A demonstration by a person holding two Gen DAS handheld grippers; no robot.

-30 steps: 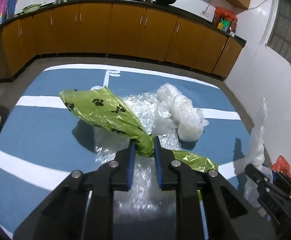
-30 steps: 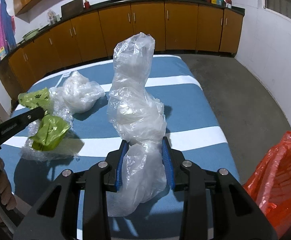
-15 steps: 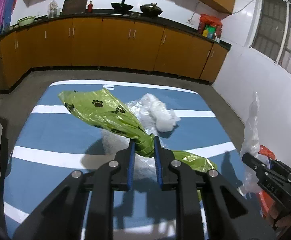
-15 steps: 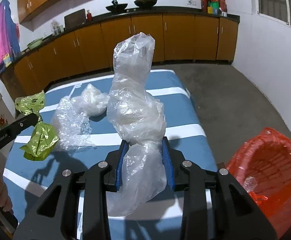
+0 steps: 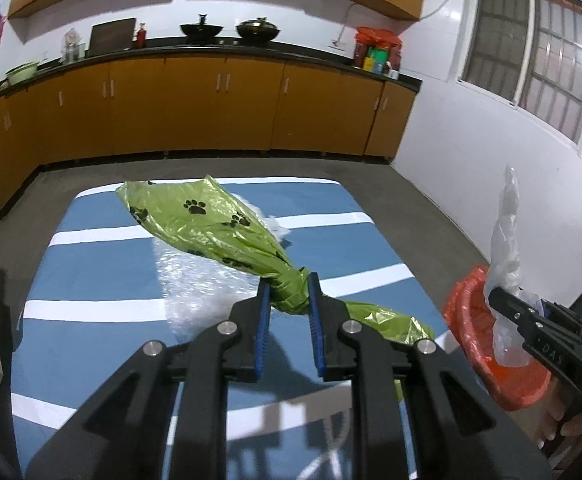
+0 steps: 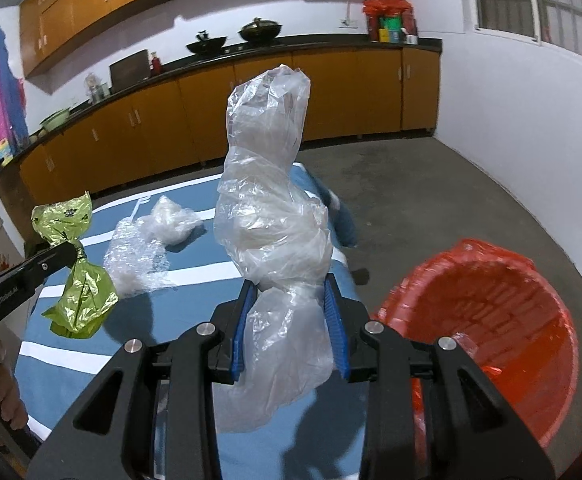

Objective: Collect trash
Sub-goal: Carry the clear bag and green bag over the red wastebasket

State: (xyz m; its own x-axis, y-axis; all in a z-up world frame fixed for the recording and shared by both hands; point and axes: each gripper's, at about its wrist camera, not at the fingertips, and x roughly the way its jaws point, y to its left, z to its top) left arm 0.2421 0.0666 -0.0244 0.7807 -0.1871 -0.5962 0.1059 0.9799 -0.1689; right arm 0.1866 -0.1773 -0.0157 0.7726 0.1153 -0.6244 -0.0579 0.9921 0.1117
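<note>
Clear plastic bag [image 6: 271, 216] is pinched at its waist by your right tool [image 6: 289, 320], just beside the red-lined bin [image 6: 491, 320]; carry it over the bin's mouth before letting go. Your left tool [image 5: 289, 300] is clamped on the green paw-print bag [image 5: 211, 224], farther from the bin, above the striped surface [image 5: 91, 272].

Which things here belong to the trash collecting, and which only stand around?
Job:
- green paw-print bag, in left tool
- clear plastic bag, in right tool
- bubble wrap
- crumpled clear plastic
- red bin

Just there:
- woks
- green bowl
</note>
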